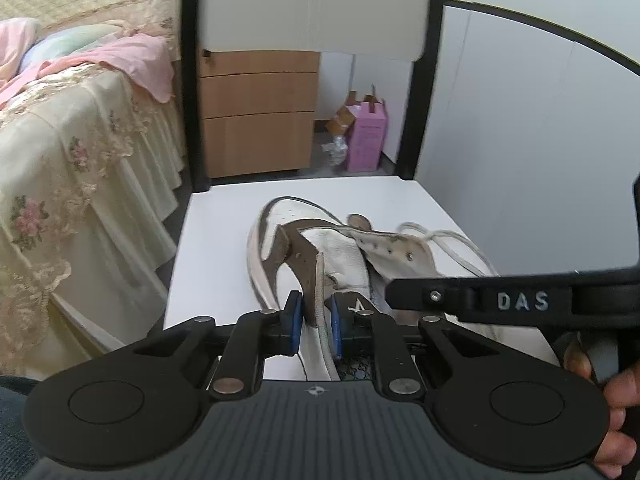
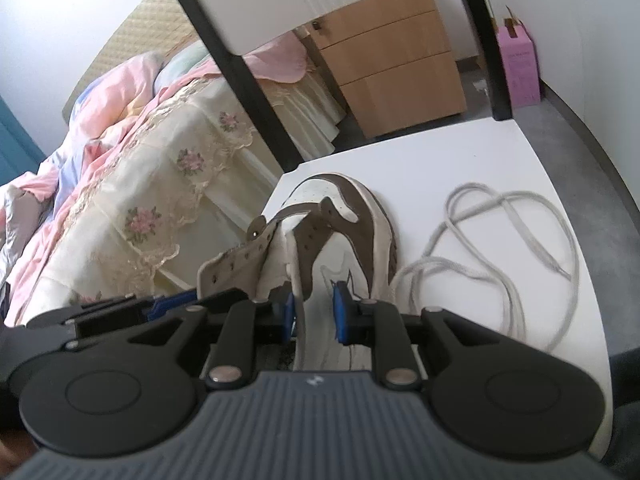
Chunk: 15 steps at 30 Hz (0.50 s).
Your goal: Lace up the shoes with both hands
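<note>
The shoe (image 2: 340, 236) lies on the white seat, its collar edges flanked by both narrowed jaws, contact unclear; the lace (image 2: 508, 248) lies loose beside it; a weak pinch could let the collar slip.

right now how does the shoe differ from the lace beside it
The shoe is bulky, white with brown panels, and its eyelets are empty; the lace is thin, pale grey and lies in loose loops. The shoe sits between the fingers of both grippers, while the lace lies untouched beside it. Both rest on the white chair seat.
</note>
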Motion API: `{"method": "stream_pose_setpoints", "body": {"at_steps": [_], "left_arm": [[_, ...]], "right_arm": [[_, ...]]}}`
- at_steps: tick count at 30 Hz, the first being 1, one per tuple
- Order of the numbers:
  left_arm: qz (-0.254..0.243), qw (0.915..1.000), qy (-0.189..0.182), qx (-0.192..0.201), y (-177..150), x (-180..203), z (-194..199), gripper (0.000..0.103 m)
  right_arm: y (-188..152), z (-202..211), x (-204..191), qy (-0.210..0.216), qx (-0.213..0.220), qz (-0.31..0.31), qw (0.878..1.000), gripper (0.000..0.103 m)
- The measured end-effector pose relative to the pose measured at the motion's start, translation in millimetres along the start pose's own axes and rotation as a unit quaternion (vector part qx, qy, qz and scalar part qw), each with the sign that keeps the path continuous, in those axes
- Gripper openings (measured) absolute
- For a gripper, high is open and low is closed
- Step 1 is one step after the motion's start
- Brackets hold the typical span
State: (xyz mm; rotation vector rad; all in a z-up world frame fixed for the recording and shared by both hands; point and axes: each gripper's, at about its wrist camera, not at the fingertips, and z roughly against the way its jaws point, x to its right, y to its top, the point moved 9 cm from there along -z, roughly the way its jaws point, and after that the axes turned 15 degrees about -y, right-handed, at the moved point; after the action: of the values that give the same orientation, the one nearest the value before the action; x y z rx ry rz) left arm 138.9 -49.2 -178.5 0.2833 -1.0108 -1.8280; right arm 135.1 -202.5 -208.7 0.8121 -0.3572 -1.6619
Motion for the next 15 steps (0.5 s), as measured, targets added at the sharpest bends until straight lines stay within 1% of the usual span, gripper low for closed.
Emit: {"method": "stream_pose_setpoints", "body": {"at_steps": [4,6,7,9,11,13,14,15], "left_arm": [[0.017,0.9998,0.005,0.011,0.4,-7.3,2.9,0.017],[0.010,0.9998,0.011,0.013,1.0,-6.3,2.8,0.017],[0.003,0.9998,0.017,0.013,1.5,-5.5,2.4,0.017],[-0.006,0.9994,0.032,0.014,1.8,-5.2,1.0,0.017],[-0.001,0.9993,0.035,0.013,2.3,-6.6,-0.7,0.017],[0.002,0.9992,0.039,0.013,2.8,-7.5,-2.2,0.017],[0.002,0.9991,0.041,0.013,3.2,-7.7,-3.1,0.017],[0.001,0.9991,0.042,0.013,3.2,-7.6,-4.1,0.017]], "right_arm": [[7.1,11.0,9.4,0.032,0.014,-0.035,0.999,0.023],[11.9,20.2,17.1,0.042,0.030,-0.046,0.998,0.024],[14.3,25.4,21.8,0.043,0.040,-0.048,0.997,0.026],[18.2,33.1,36.0,0.031,0.056,-0.061,0.996,0.027],[21.1,39.8,53.3,0.026,0.065,-0.087,0.994,0.027],[22.4,42.7,76.1,0.019,0.062,-0.127,0.990,0.027],[21.4,42.1,85.6,0.006,0.056,-0.134,0.989,0.027],[19.2,39.7,96.3,-0.015,0.047,-0.138,0.989,0.027]]}}
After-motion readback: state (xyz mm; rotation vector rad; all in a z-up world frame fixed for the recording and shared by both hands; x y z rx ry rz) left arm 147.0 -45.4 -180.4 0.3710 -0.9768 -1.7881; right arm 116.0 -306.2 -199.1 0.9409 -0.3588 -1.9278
